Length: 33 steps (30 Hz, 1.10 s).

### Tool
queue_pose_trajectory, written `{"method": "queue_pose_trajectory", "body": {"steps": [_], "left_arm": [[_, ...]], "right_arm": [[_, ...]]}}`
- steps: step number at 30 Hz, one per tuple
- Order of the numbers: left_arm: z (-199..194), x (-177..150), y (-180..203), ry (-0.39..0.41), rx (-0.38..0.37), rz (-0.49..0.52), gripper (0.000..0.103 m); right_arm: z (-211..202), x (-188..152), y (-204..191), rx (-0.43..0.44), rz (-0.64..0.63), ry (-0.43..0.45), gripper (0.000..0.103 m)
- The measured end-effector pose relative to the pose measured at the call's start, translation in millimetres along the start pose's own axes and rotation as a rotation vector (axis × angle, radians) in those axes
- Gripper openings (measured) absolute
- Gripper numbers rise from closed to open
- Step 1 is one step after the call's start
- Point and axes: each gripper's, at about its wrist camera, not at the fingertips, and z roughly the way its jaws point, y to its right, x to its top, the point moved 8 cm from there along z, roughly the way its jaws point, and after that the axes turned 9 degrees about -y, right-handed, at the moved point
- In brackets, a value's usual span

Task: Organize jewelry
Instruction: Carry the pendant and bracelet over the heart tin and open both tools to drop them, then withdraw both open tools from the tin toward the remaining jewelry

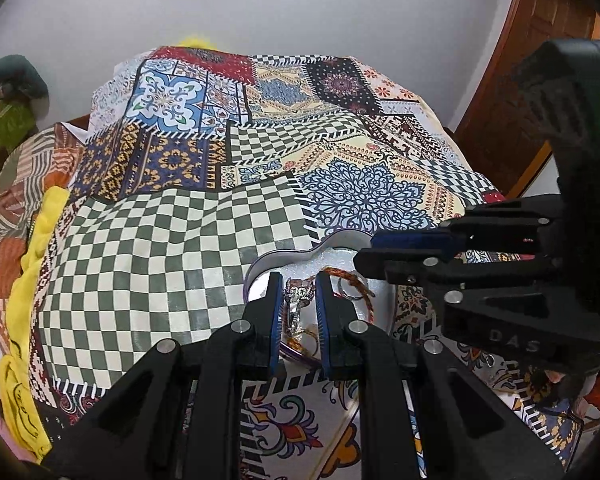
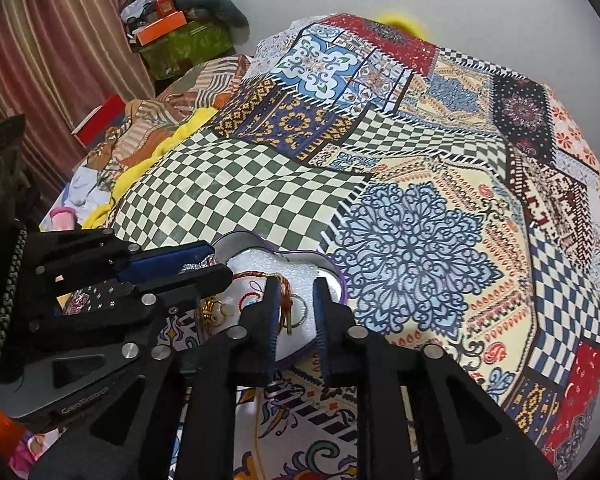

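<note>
A heart-shaped tin box (image 1: 300,254) with a white foam lining lies on the patterned bedspread; it also shows in the right wrist view (image 2: 332,270). My left gripper (image 1: 298,286) is open over the box, its jaws either side of a silver jewelled piece (image 1: 298,298). An orange braided bracelet (image 1: 350,278) and a small metal ring (image 1: 346,292) lie in the box beside it. My right gripper (image 2: 296,290) is open above the box, its jaws around the orange bracelet (image 2: 286,294) and a ring (image 2: 300,310). A gold bead piece (image 2: 210,312) lies at the box's left.
The quilt-patterned bedspread (image 1: 160,240) covers the bed. A yellow cloth (image 1: 32,264) lies along its left edge. Boxes and clutter (image 2: 168,24) stand by the curtain at far left. A wooden door (image 1: 540,60) is at right.
</note>
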Motion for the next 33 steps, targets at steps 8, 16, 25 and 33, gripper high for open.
{"method": "queue_pose_trajectory", "body": {"steps": [8,16,25,33], "left_arm": [[8.4,2.2,9.7,-0.024,0.015,0.030,0.015],[4.2,0.7,17.1,-0.028,0.025,0.041,0.015],[-31.0,-2.0,16.6,0.013,0.051,0.023,0.023],[-74.6,-12.0,15.6,0.073,0.067,-0.011,0.039]], "right_arm": [[-18.3,-2.6,3.0,-0.024,-0.004,0.047,0.017],[-23.9,-11.3,4.6,-0.031,0.009,0.057,0.017],[-46.0,-22.5,2.9,-0.041,0.035,0.089,0.030],[-79.3,-36.2,-2.7,-0.073,0.038,0.160,0.042]]}}
